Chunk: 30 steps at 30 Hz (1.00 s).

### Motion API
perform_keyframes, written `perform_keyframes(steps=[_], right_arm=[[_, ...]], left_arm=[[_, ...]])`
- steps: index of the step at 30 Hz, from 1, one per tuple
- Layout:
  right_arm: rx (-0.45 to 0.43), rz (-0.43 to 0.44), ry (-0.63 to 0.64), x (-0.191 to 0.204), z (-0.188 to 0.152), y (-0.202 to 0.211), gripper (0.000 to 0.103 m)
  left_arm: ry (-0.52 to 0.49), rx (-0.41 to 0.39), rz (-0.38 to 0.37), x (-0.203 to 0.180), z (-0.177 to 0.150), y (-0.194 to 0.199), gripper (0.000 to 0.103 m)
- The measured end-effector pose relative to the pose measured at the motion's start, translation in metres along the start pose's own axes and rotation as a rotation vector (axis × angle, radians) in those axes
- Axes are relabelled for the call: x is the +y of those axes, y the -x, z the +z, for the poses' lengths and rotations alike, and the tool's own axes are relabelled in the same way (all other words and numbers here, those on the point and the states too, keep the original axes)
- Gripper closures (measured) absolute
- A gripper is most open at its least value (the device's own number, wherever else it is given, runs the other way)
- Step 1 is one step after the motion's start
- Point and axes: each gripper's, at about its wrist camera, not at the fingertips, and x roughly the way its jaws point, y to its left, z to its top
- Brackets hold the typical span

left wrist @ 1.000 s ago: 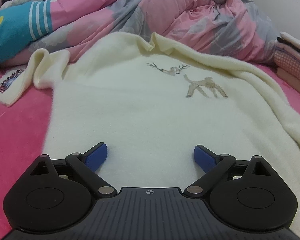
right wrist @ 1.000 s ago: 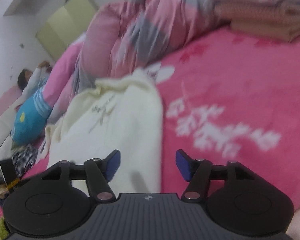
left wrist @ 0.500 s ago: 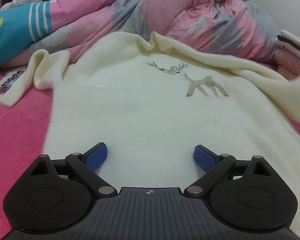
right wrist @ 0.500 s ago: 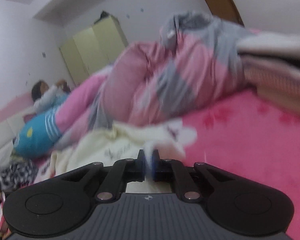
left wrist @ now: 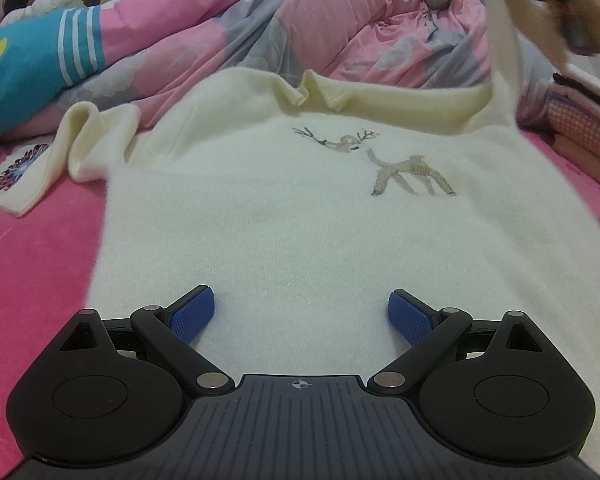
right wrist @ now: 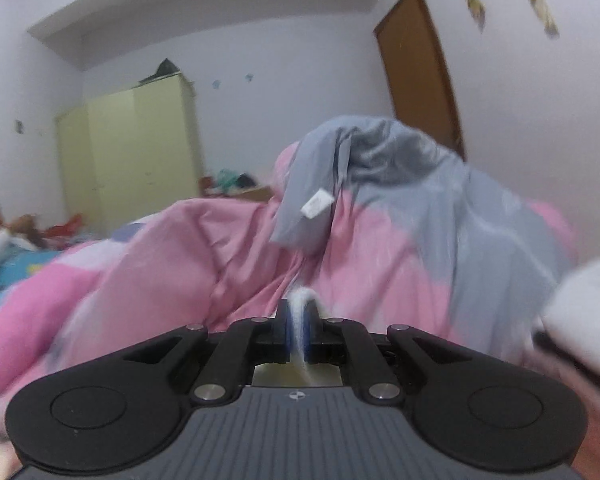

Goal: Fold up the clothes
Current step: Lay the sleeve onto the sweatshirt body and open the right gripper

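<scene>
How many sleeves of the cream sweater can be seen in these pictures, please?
2. One sleeve lies crumpled on the pink bedcover left of the sweater. The other sleeve is lifted at the upper right, pinched in the right gripper.

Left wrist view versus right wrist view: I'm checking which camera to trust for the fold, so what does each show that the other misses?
Only the left wrist view shows the cream sweater spread on the bed, its deer embroidery, and the open left gripper over the hem.

Only the right wrist view shows the right gripper shut on cream fabric, plus the wardrobe and door.

Both show the pink-and-grey quilt.
</scene>
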Motion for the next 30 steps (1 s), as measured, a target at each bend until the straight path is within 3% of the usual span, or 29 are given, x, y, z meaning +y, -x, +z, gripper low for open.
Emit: perform_keyframes(steps=[3, 7, 9, 11, 13, 15, 18, 23, 25, 30], right_arm=[[0.020, -0.071, 0.039, 0.013, -0.025, -0.045, 0.098], [0.215, -0.089, 0.141, 0.026, -0.096, -0.100, 0.095], [0.214, -0.132, 0.283, 0.039, -0.125, -0.103, 0.092], [0.199, -0.146, 0.397, 0.049, -0.131, -0.095, 0.089], [0.243, -0.134, 0.442, 0.051, -0.120, -0.085, 0.077], [0.287, -0.121, 0.434, 0.045, -0.102, -0.069, 0.046], [0.323, -0.078, 0.361, 0.028, -0.070, -0.021, 0.031], [0.431, -0.033, 0.163, -0.008, -0.031, 0.082, 0.022], [0.436, -0.003, 0.085, -0.022, -0.021, 0.133, 0.019], [0.354, 0.055, -0.012, -0.044, -0.009, 0.266, 0.016]], left_arm=[[0.000, -0.001, -0.002, 0.001, 0.000, 0.000, 0.008], [0.002, -0.001, -0.004, 0.001, 0.000, 0.000, 0.007], [0.002, -0.001, -0.004, 0.001, 0.000, 0.000, 0.007], [0.003, -0.001, -0.004, 0.000, 0.000, 0.000, 0.007], [0.003, 0.001, -0.002, 0.000, 0.001, -0.001, 0.007], [0.003, 0.001, -0.002, 0.000, 0.001, 0.000, 0.007], [0.004, 0.003, -0.003, 0.000, 0.001, -0.001, 0.007], [0.004, 0.009, -0.004, 0.000, 0.002, -0.001, 0.006], [0.004, 0.008, -0.003, -0.001, 0.003, -0.001, 0.006], [0.046, -0.023, -0.015, 0.003, 0.008, 0.010, 0.006]])
